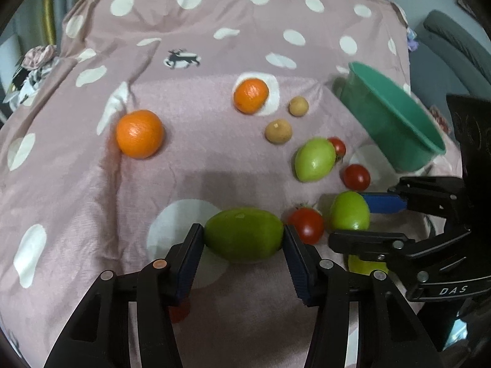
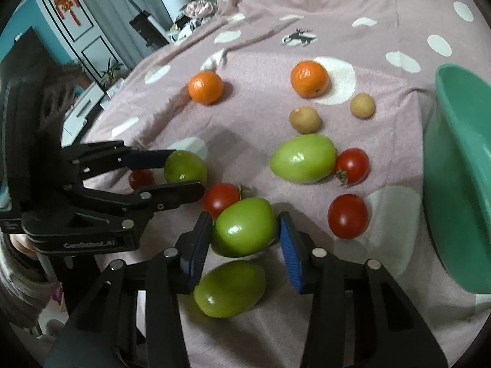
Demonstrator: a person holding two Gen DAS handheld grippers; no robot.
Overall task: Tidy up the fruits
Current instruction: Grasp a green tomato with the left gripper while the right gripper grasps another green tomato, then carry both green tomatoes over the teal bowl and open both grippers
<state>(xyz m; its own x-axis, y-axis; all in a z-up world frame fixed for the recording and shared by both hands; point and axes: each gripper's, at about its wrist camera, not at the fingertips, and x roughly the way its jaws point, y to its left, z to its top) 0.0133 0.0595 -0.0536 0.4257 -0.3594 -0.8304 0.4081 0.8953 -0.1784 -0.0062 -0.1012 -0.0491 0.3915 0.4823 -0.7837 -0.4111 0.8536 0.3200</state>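
Fruits all lie on the bedspread (image 1: 92,184); green basin (image 1: 396,122) (upper right) looks empty. Left gripper (image 1: 244,240) and right gripper (image 2: 245,230) each clamp a green fruit (image 1: 244,239), neither yet lifted clear, I judge.

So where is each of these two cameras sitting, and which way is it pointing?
Left wrist: sits on the left gripper, looking down its fingers at a green fruit pinched between them; the right gripper shows alongside.
Right wrist: sits on the right gripper, looking down at another green fruit in its pads; the left gripper shows alongside.
Shared: oranges, red tomatoes, the green bowl and the spotted pink cloth.
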